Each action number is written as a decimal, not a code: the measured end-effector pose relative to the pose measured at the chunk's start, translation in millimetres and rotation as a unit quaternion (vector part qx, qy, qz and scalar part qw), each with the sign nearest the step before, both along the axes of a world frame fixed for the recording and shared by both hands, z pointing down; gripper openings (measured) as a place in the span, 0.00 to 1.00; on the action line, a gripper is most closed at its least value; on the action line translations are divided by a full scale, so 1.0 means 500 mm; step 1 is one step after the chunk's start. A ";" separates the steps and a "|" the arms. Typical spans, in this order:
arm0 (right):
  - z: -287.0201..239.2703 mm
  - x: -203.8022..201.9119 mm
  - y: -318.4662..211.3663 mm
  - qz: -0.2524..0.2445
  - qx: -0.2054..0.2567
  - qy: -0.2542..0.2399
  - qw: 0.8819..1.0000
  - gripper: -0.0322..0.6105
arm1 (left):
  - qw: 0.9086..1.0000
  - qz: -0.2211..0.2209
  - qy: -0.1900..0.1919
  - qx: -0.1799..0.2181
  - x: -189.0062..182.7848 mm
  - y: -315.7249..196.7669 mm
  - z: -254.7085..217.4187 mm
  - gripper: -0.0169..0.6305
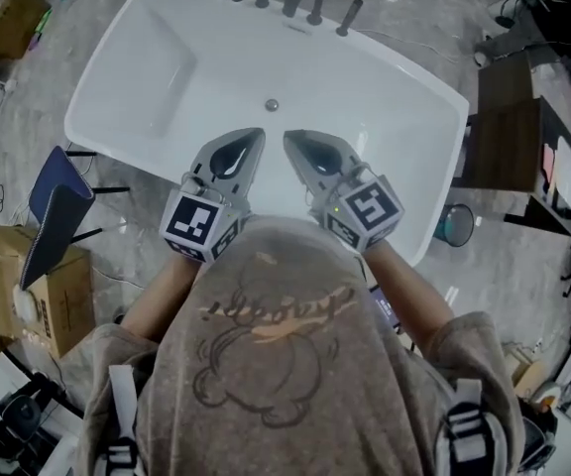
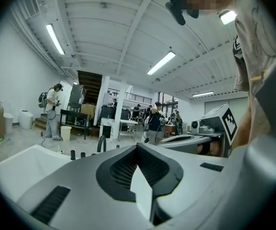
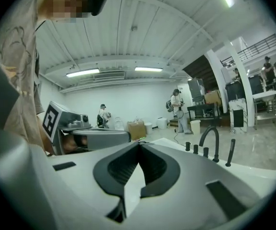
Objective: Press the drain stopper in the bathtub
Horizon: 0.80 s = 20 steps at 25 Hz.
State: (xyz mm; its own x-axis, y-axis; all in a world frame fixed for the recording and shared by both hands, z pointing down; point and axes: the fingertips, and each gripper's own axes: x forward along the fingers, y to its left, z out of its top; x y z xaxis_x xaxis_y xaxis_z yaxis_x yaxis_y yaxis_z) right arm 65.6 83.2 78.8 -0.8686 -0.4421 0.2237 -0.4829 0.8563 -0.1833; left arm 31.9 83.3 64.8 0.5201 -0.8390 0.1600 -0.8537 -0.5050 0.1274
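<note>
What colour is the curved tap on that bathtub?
Black tap, on a white bathtub; clearest in the head view.

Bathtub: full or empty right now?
Empty: the bathtub shows a bare white floor, no water line, and the drain stopper is plainly visible.

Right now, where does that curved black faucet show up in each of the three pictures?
Head view: the faucet is at top centre, on the far rim of the bathtub.
Left gripper view: small, left of centre.
Right gripper view: larger, right of centre.
Shared landmark: the white bathtub it stands on shows in all three.
</note>
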 end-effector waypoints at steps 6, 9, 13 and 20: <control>-0.061 0.006 0.027 -0.032 0.024 -0.051 0.998 0.05 | 0.999 0.029 -0.012 0.020 0.008 0.025 -0.039 0.03; -0.074 0.013 0.042 -0.044 0.033 -0.058 0.997 0.05 | 0.999 0.033 -0.020 0.029 0.010 0.039 -0.047 0.03; -0.075 0.029 0.054 -0.057 0.037 -0.064 0.996 0.05 | 0.999 0.031 -0.026 0.037 0.021 0.042 -0.043 0.03; -0.080 0.039 0.057 -0.072 0.042 -0.074 0.994 0.05 | 0.999 0.032 -0.022 0.035 0.041 0.050 -0.033 0.03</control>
